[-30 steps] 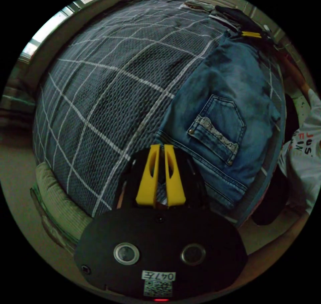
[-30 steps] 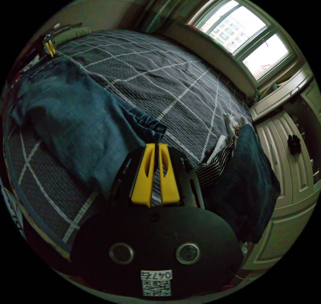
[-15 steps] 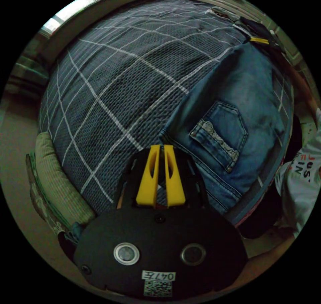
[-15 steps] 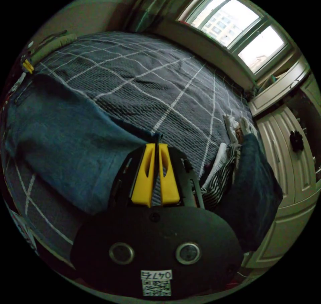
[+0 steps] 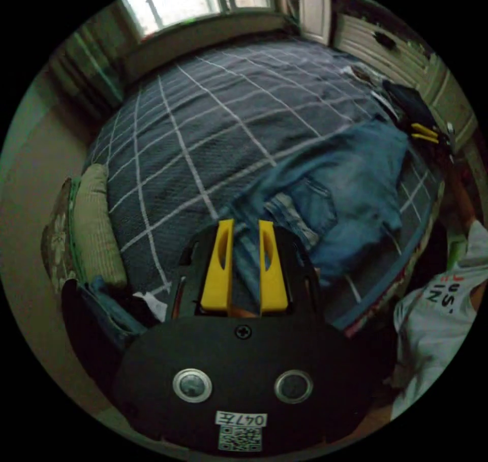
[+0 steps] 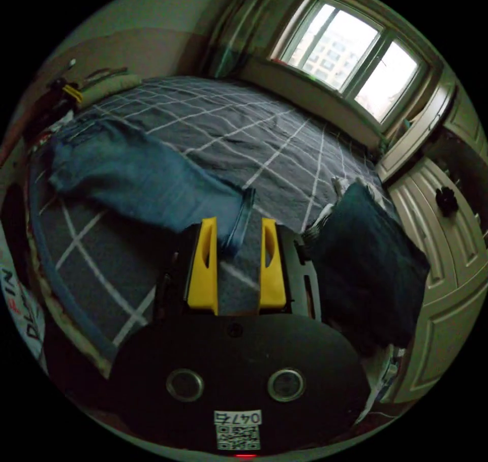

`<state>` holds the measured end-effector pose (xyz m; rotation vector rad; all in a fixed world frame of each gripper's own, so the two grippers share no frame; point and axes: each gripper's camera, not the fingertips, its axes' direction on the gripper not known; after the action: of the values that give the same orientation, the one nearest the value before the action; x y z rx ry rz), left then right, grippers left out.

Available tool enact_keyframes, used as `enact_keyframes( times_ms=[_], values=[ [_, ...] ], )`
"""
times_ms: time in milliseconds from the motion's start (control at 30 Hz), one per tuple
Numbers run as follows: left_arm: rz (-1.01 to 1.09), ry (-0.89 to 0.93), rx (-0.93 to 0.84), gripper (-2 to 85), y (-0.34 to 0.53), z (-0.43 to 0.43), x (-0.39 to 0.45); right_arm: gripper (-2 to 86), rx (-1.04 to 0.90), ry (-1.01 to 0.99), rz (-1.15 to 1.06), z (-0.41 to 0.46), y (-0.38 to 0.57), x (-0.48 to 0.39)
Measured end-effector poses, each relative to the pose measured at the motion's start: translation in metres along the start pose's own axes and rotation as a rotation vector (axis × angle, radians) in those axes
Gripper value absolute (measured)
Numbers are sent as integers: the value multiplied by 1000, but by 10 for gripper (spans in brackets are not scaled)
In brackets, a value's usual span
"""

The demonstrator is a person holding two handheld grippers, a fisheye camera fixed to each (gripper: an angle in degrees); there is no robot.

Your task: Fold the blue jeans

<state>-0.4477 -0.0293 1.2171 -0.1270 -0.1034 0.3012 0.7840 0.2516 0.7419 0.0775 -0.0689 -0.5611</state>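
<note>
Blue jeans (image 5: pixel 351 187) lie on the bed (image 5: pixel 203 126), near its edge on the person's side, long axis running from the left hand-held gripper (image 5: pixel 245 258) to the right hand-held gripper (image 6: pixel 238 264).

Left gripper view: waistband end and back pocket (image 5: pixel 317 205) sit just beyond the jaws and to one side; a strip of denim passes between the two yellow jaws. Jaws stand apart, with a clear gap each side of the cloth, not clamped. The right gripper's yellow jaws show at the far end of the jeans.

Right gripper view: hem end of the leg (image 6: pixel 239 213) sits just ahead of the jaws, its cuff edge reaching in between them at the tips. Jaws apart, the bedcover visible between them, nothing pinched. The left gripper's yellow jaws show far off past the waist end.

Judgement: each gripper is nearest its own end, so the coming move turns on the length axis: hem toward waist, or the reverse.

Look of the jeans: mid-blue, faded wash, paler patch around the seat; trimmed band across the pocket top. The garment lies as a single narrow strip, so the legs are probably already doubled one over the other. Surface rumpled near the pocket; that part is motion-blurred, so detail is uncertain. A dark cloth pile (image 6: pixel 366 258) lies well apart, by the right gripper.
</note>
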Motion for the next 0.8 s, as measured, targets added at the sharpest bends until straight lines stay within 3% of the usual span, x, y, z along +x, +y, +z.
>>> enact_keyframes(
  times_ms=[100,167,233,333,433,567,700,800],
  values=[
    [127,188,42,84,3,-3,80,66,-17,-30,42,1,32,-13],
    [225,420,107,95,-10,2,142,65,-56,-9,27,15,39,-18],
    [307,508,135,101,-27,8,189,69,-92,-29,9,37,34,-18],
    [423,482,226,108,-57,14,260,43,-86,-119,9,53,22,-14],
    [450,341,313,112,-83,25,302,7,-54,-168,-18,50,20,-11],
    [275,549,218,111,-95,52,275,-1,-39,-238,-44,18,24,-2],
    [296,423,117,103,-78,70,280,-2,-35,-281,-64,-10,36,-6],
    [282,428,67,107,-64,83,288,1,-205,-350,-69,25,54,-24]
  ],
)
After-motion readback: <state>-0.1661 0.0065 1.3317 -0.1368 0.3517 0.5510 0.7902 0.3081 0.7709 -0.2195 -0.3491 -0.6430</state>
